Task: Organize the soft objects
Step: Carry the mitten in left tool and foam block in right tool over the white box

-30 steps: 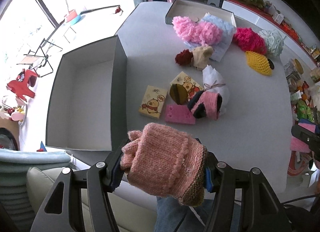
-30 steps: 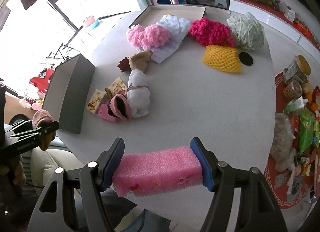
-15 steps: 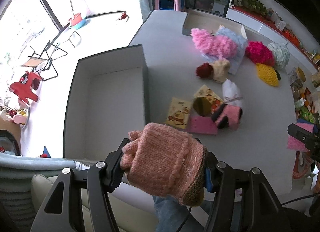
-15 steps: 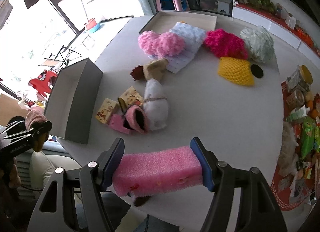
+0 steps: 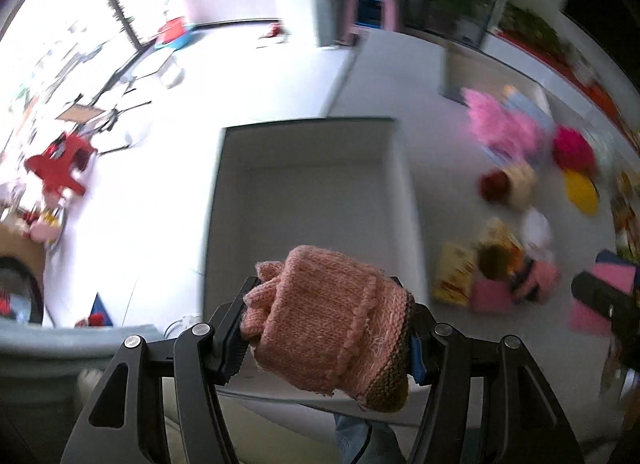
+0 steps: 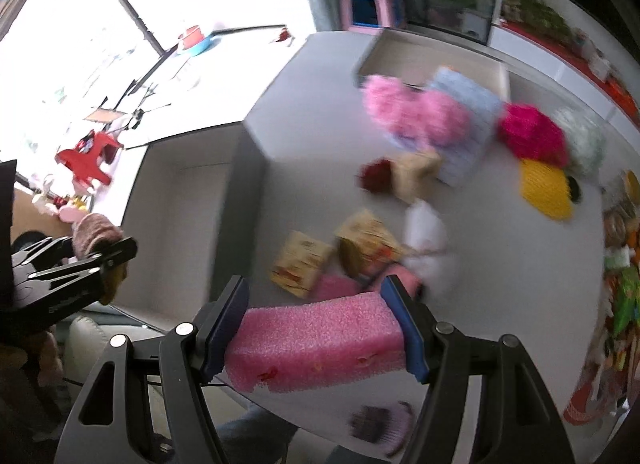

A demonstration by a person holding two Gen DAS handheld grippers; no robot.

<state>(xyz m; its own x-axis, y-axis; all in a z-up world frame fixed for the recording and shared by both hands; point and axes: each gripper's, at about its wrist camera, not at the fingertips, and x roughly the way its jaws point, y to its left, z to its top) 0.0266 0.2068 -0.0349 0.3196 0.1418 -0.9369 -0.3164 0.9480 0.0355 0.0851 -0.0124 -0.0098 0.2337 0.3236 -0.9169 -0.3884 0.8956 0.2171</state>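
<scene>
My left gripper [image 5: 326,334] is shut on a salmon-pink knitted mitten [image 5: 332,324] with a brown cuff, held near the front rim of an open grey box [image 5: 308,200]. The box [image 6: 188,224] also shows at the left of the right wrist view. My right gripper [image 6: 316,334] is shut on a pink foam block [image 6: 316,342], above the table's front edge and right of the box. The left gripper [image 6: 96,264] with the mitten appears at the left edge of the right wrist view.
On the grey table [image 6: 500,264] lie pink fluffy yarn [image 6: 416,112], a magenta pompom [image 6: 528,132], a yellow foam net [image 6: 544,188], two cartoon-printed boxes [image 6: 304,264], a white pouch [image 6: 424,232] and a shallow tray [image 6: 436,56]. A pale sofa [image 6: 100,340] lies below the table edge.
Both grippers have swept left, so the grey box now lies straight ahead of the left one and closer to the right one. Both grips are unchanged. The views are motion-blurred.
</scene>
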